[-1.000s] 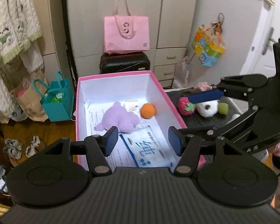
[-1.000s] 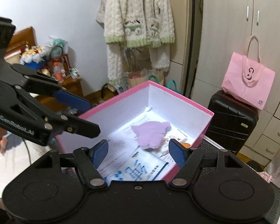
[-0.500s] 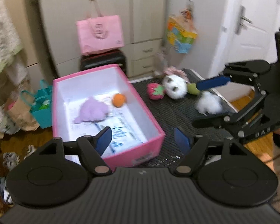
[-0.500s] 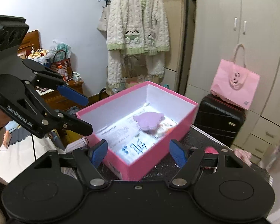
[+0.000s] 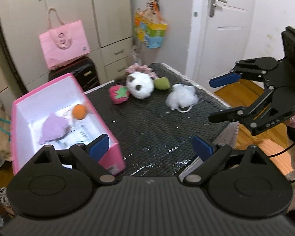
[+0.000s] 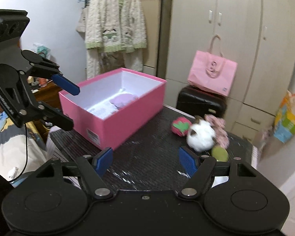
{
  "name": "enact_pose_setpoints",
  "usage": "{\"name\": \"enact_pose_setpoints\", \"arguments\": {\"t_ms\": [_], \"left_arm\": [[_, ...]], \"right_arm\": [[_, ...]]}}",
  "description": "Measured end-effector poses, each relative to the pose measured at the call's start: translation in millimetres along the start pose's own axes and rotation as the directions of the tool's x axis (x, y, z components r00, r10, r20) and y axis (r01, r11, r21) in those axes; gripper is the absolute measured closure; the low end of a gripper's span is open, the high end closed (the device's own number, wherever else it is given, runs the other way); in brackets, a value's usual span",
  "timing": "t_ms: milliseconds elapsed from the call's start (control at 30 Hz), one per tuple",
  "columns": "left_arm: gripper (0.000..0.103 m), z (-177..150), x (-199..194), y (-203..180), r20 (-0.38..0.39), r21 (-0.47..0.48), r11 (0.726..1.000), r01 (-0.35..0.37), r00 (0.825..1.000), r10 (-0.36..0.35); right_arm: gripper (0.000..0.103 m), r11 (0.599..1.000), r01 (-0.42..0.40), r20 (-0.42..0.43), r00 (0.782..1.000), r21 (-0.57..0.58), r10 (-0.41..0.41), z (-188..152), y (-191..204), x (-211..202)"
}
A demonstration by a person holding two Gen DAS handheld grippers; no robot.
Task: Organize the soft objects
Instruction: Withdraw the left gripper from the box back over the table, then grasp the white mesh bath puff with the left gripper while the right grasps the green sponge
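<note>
A black mesh tabletop (image 5: pixel 147 122) carries everything. At its left end, seen from the left wrist, stands an open pink box (image 5: pixel 106 118) with white inner walls; inside it lie a lilac plush (image 5: pixel 54 127) on printed paper and, farther in, an orange ball (image 5: pixel 79 112) near the right wall. In the right wrist view the same pink box (image 6: pixel 127 114) sits left of centre with the lilac plush (image 6: pixel 122 100) just showing over its rim.

The other soft things lie in a loose group at the far side of the tabletop, well apart from both pairs of fingers. A white panda plush (image 5: pixel 140 88) is in the middle of the group, with a red strawberry plush (image 5: pixel 119 95) touching its left side, a green plush (image 5: pixel 162 83) just to its right and a pink frilly piece (image 5: pixel 138 68) behind it. A white fluffy toy (image 5: pixel 182 97) with a ring beneath it lies apart, to the right of the group.

The left gripper (image 5: pixel 150 144) hangs over the near edge of the tabletop, its blue fingers (image 5: pixel 99 144) spread wide and holding nothing; the left one overlaps the box's near right corner. The right gripper (image 5: pixel 220 98) is in the air at the right, its fingers also wide apart and empty. From its own camera the right gripper (image 6: pixel 145 160) points at bare mesh, with the panda plush (image 6: pixel 201 137) and green plush (image 6: pixel 219 153) just beyond its right finger.
</note>
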State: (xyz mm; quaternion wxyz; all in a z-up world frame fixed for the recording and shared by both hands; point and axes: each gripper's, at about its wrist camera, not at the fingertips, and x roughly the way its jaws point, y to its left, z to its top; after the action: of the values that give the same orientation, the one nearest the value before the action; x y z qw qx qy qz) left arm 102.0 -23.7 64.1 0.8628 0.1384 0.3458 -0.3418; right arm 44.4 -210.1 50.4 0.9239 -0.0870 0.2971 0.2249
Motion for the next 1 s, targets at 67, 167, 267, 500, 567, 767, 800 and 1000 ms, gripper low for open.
{"name": "enact_pose_setpoints", "arguments": {"t_ms": [67, 167, 267, 500, 567, 767, 800, 1000], "left_arm": [[0.009, 2.1, 10.2, -6.7, 0.005, 0.006, 1.0, 0.022, 1.0, -0.022], [0.009, 4.0, 29.7, -16.7, 0.016, 0.02, 0.999, 0.043, 0.999, -0.044], [0.009, 1.4, 55.8, -28.6, 0.043, 0.04, 0.998, 0.044, 0.998, -0.046], [0.009, 1.9, 112.6, -41.8, 0.091, 0.004, 0.996, 0.084, 0.992, -0.084], [0.009, 3.9, 126.3, -44.3, 0.112, 0.013, 0.996, 0.083, 0.99, -0.084], [0.009, 16.0, 162.2, -43.6, 0.179, 0.047, 0.992, 0.118, 0.976, -0.124], [0.009, 18.1, 167.3, -45.3, 0.194, 0.053, 0.992, 0.118, 0.973, -0.126], [0.009, 28.8, 197.4, -57.3, 0.196, 0.05, 0.985, 0.163, 0.966, -0.169]], "right_arm": [[0.025, 1.0, 0.017, 0.018, 1.0, 0.026, -0.018, -12.4, -11.6, -1.6], [0.025, 0.997, 0.046, 0.061, 0.997, 0.054, -0.049, -29.4, -30.6, -2.1], [0.025, 0.992, 0.049, 0.083, 0.995, 0.118, -0.059, -42.3, -54.8, 3.3], [0.024, 0.983, 0.053, 0.079, 0.995, 0.175, -0.067, -63.9, -97.6, 28.4], [0.024, 0.986, 0.034, 0.063, 0.997, 0.166, -0.045, -68.4, -106.8, 36.9], [0.024, 0.983, -0.009, 0.032, 0.999, 0.182, 0.004, -68.9, -131.4, 58.0], [0.024, 0.979, -0.017, 0.032, 0.999, 0.203, 0.011, -67.9, -137.1, 60.8], [0.024, 0.946, -0.074, 0.051, 0.997, 0.315, 0.061, -57.2, -173.4, 79.1]]}}
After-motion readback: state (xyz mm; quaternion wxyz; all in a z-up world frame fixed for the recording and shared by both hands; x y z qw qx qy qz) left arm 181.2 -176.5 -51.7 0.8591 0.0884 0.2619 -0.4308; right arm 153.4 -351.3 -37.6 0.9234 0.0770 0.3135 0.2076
